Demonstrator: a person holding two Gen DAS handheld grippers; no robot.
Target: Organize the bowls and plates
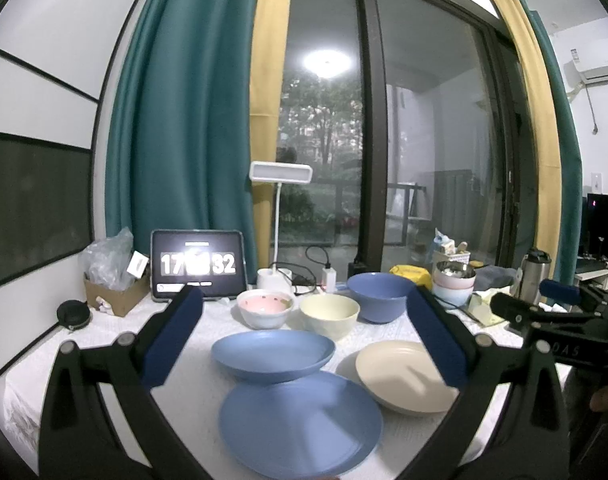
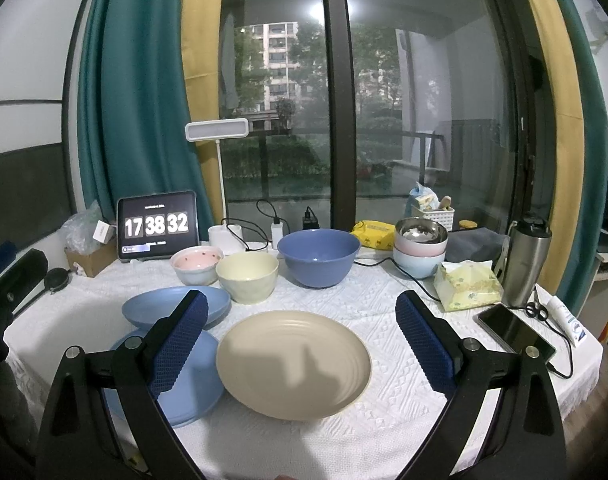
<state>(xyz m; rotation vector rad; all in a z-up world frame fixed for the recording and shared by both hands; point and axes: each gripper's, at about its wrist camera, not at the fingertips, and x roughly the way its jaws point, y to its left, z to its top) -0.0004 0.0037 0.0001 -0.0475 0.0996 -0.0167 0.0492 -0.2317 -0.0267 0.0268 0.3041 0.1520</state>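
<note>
On the white tablecloth lie a flat blue plate (image 1: 300, 424) nearest me, a deeper blue plate (image 1: 273, 354) behind it and a beige plate (image 1: 404, 376) to the right. Behind them stand a pink bowl (image 1: 265, 309), a cream bowl (image 1: 329, 314) and a large blue bowl (image 1: 378, 295). My left gripper (image 1: 304, 332) hangs open above the blue plates, holding nothing. My right gripper (image 2: 302, 330) is open over the beige plate (image 2: 294, 364), also empty. The blue plates (image 2: 176, 306) sit left of it, the bowls (image 2: 247, 276) behind.
A tablet clock (image 2: 157, 225), lamp (image 2: 217, 130), chargers and cables line the back edge. Stacked bowls (image 2: 420, 248) with a steel one on top, a tissue pack (image 2: 468, 286), a steel flask (image 2: 529, 264) and a phone (image 2: 516, 332) crowd the right. A cardboard box (image 1: 116, 294) is at left.
</note>
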